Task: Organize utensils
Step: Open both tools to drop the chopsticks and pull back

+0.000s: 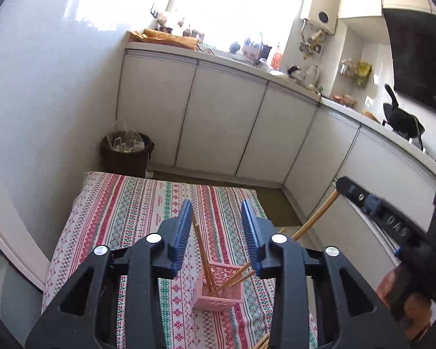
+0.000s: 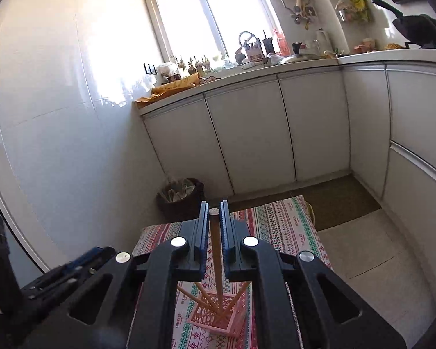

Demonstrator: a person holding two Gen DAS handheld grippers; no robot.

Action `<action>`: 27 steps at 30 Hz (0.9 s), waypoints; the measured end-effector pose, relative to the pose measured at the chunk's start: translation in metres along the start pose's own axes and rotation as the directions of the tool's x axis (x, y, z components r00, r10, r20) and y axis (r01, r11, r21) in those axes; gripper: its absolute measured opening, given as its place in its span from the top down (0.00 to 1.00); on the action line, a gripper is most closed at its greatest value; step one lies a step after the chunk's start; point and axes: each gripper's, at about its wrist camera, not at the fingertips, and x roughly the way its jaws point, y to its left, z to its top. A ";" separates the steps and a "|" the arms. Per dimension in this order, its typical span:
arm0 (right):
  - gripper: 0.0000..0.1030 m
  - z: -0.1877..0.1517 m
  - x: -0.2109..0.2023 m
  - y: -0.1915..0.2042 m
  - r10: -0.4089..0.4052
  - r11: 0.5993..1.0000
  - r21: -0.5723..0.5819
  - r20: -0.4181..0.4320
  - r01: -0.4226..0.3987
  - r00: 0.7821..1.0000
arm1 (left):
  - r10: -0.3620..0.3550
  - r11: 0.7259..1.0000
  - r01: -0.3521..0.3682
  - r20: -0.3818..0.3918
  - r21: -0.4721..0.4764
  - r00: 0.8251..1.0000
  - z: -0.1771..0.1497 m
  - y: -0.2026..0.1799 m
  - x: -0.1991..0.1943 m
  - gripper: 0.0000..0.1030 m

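A pink perforated holder (image 1: pixel 219 289) stands on the patterned tablecloth (image 1: pixel 122 203) with several wooden chopsticks (image 1: pixel 202 250) leaning in it. My left gripper (image 1: pixel 216 215) is open and empty, held above and behind the holder. My right gripper (image 2: pixel 214 212) is shut on one wooden chopstick (image 2: pixel 216 261), whose lower end reaches down into the holder (image 2: pixel 215 317). In the left wrist view the right gripper (image 1: pixel 341 183) comes in from the right with that chopstick (image 1: pixel 316 215) slanting down. More chopstick ends (image 1: pixel 261 341) lie at the bottom edge.
A dark bin (image 1: pixel 126 154) with a plastic liner stands beyond the table's far left corner. White cabinets (image 1: pixel 218 122) under a cluttered counter run along the back and right. A black pan (image 1: pixel 401 119) sits on the stove. A floor mat (image 2: pixel 334 200) lies past the table.
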 end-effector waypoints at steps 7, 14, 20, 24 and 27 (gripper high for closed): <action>0.92 -0.008 0.011 0.015 -0.012 1.000 -0.022 -0.010 0.012 1.000 | 0.025 0.995 -0.019 0.063 -0.096 0.998 0.007 0.028 -0.038 0.58; 0.68 -0.029 0.031 0.008 -0.085 0.996 -0.031 -0.097 0.082 0.992 | 0.038 0.995 -0.038 0.004 -0.090 0.999 0.007 0.029 -0.028 0.58; 0.59 -0.028 0.007 -0.001 -0.115 0.993 -0.015 -0.095 0.114 0.989 | 0.043 0.996 -0.046 -0.037 -0.072 0.998 0.002 0.024 -0.023 0.54; 0.55 -0.031 -0.008 -0.005 -0.126 0.992 -0.020 -0.098 0.125 0.987 | 0.045 0.997 -0.047 -0.039 -0.059 0.998 -0.003 0.017 -0.026 0.44; 0.44 -0.037 -0.018 -0.009 -0.132 0.991 -0.016 -0.105 0.131 0.986 | 0.041 0.998 -0.043 -0.051 -0.038 0.998 -0.006 0.009 -0.026 0.40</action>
